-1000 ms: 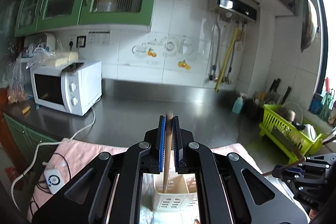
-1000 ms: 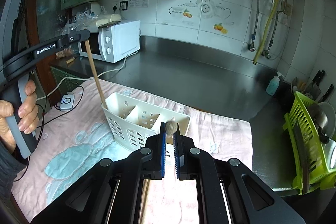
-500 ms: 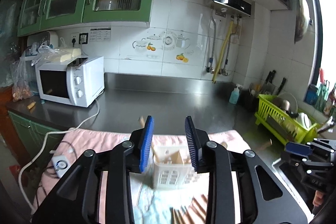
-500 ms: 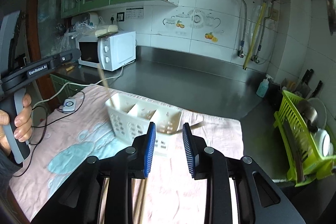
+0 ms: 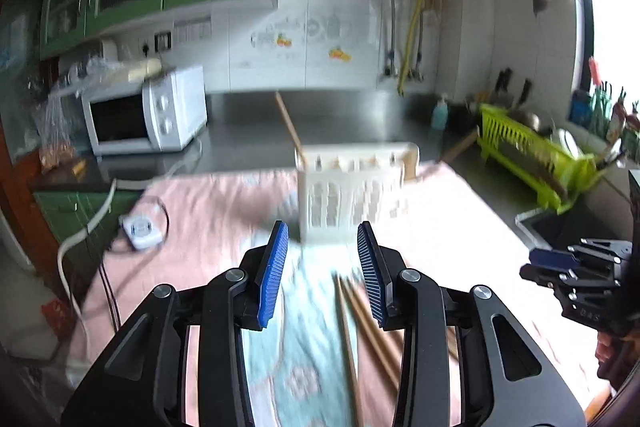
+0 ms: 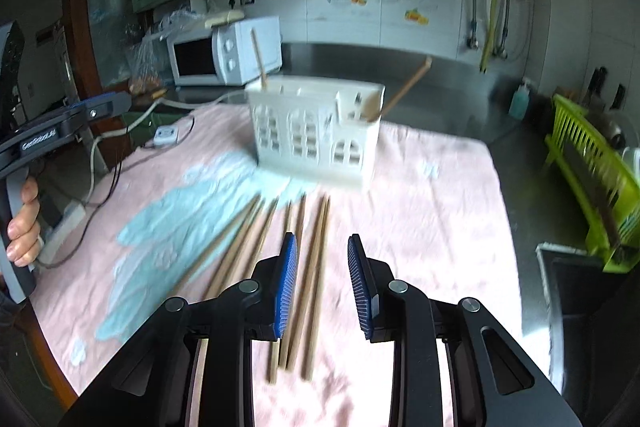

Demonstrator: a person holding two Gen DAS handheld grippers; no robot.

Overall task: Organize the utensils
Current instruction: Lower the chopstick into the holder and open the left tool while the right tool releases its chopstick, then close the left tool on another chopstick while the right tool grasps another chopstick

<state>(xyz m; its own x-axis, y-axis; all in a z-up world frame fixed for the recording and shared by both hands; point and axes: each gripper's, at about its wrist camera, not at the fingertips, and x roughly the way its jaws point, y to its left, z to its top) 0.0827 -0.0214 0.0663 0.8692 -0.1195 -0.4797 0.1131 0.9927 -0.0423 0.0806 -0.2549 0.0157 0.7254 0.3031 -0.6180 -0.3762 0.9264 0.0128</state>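
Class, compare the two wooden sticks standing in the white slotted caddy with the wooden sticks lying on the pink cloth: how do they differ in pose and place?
The two sticks in the white slotted caddy, one at its left end and one at its right, lean up out of its compartments; the loose sticks lie flat on the pink cloth. The caddy pair lean apart, one per end; the loose ones lie bunched, roughly parallel. All look like plain light wood.

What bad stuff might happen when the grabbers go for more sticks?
The chopsticks on the cloth lie packed close together, so the open right gripper might pinch two or nudge neighbours askew. The white holder looks light, and the chopsticks in it lean outward, so a bump may tip it. Both grippers work close together, so the left gripper might collide with the right.
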